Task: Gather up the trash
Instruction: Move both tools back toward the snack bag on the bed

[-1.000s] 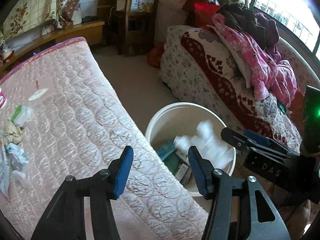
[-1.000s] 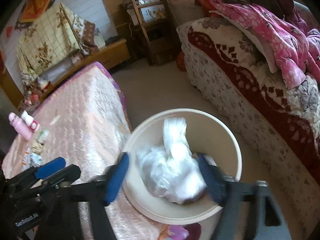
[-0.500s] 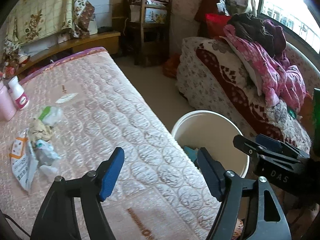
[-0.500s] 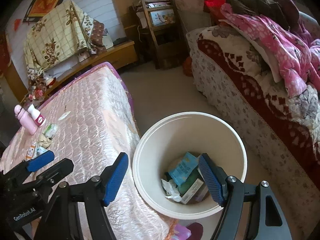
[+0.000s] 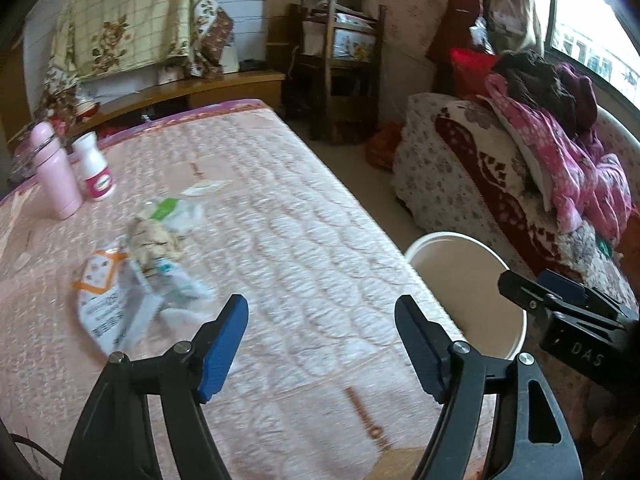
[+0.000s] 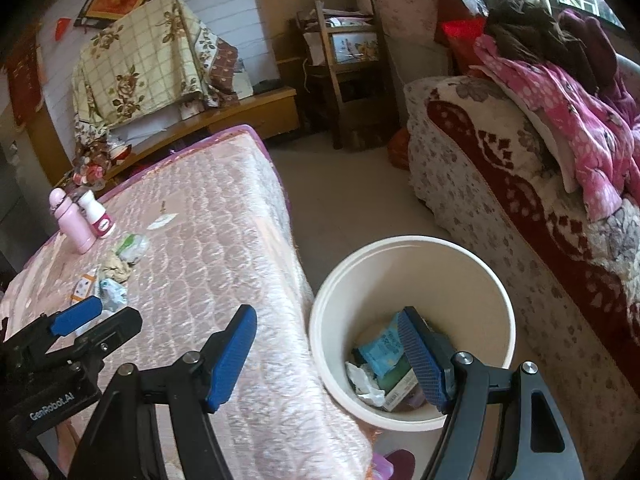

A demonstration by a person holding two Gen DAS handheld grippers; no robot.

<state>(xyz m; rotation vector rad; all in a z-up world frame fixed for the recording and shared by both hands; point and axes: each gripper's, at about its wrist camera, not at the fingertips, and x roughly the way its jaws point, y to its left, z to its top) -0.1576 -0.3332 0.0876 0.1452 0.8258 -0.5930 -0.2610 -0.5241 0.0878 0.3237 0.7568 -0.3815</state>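
With both the left hand-held gripper [image 5: 321, 336], its jaws just opened, and the right hand-held gripper [image 6: 330, 354] spread and empty, I target the light, crushable wrappers [image 5: 132, 264] near the mattress [image 5: 300, 240] left edge, pinching their bunched middle.

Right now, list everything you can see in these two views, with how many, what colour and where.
Mattress: one, pink quilted, left of the bin.
Bin: one, cream, on the floor between mattress and sofa, wrappers inside.
Trash pile: several pieces, white, green, orange and tan, on the mattress.
Bottles: two, one pink, one white with a pink label, standing behind the pile.
Sofa: one, floral white and dark red, far side of the bin.
Clothes: a heap, pink and dark, on the sofa.
Wooden shelf: one, dark brown, by the back wall.
Left claw: open, empty, over the mattress.
Right claw: open, empty, over the bin's edge.
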